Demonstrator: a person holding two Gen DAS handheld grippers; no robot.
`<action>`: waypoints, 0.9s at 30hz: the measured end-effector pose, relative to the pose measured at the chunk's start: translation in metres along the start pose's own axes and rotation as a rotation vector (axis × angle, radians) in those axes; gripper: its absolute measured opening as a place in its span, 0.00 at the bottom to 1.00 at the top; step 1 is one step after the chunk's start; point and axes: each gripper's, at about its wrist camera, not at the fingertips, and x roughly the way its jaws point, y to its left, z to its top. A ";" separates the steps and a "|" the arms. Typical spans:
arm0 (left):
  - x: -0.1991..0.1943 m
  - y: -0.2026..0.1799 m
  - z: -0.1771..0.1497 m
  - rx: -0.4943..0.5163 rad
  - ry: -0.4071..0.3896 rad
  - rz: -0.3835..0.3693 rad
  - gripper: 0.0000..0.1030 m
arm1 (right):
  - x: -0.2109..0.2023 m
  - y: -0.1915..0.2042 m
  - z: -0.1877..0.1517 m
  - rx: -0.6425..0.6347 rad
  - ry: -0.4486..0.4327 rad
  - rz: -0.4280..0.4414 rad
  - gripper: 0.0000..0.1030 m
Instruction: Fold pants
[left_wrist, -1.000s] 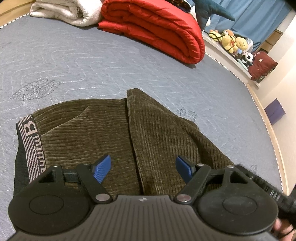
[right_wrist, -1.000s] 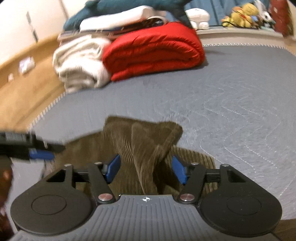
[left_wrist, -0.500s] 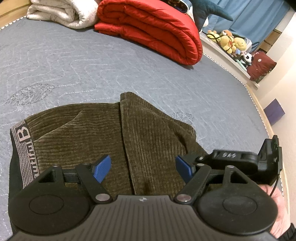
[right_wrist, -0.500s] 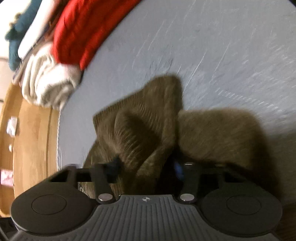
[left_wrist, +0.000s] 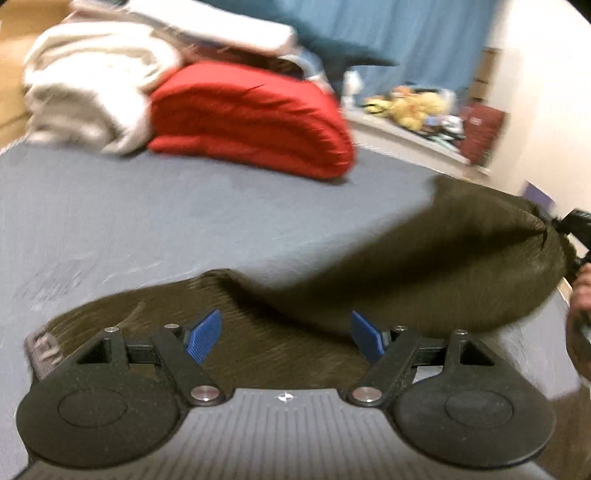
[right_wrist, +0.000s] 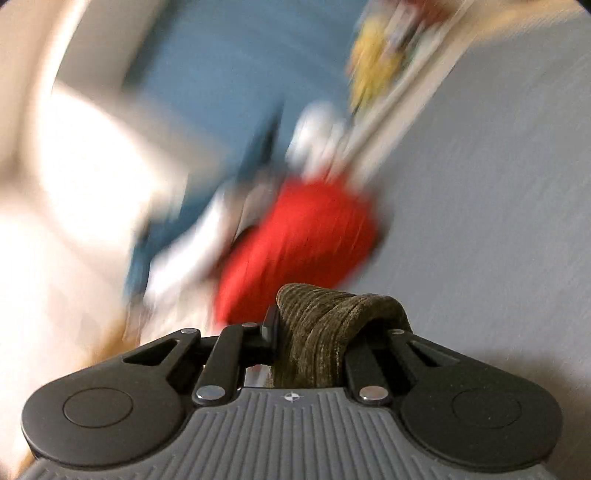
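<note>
Now the right gripper (right_wrist: 312, 338), its jaws having just closed, pinches a bunched fold of the olive-brown corduroy pants (left_wrist: 424, 258) lying on the grey quilted mattress (left_wrist: 147, 214), lifting it beside the wide-open, empty left gripper (left_wrist: 286, 336).

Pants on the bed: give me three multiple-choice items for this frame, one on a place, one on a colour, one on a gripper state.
1. Where does the red quilt lie?
A. at the far end of the mattress
B. on the floor
C. over the pants

2. What colour are the pants?
A. red
B. olive brown
C. white

3. How is the right gripper?
A. wide open, nothing in it
B. resting flat on the mattress
C. shut on the pants

Key:
1 A, it lies folded beyond the pants beside the white blanket.
2 B, the ribbed cloth is olive brown in both views.
3 C, a bunched fold is pinched between its jaws.
</note>
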 end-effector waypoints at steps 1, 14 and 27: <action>0.001 -0.009 -0.004 0.033 -0.002 -0.023 0.79 | -0.012 -0.017 0.010 0.023 -0.092 -0.095 0.14; 0.100 -0.090 -0.067 0.341 0.136 -0.135 0.79 | -0.026 -0.175 0.018 0.173 0.062 -0.411 0.63; 0.151 -0.107 -0.089 0.491 0.184 -0.090 0.69 | -0.052 -0.250 0.055 0.440 -0.086 -0.350 0.52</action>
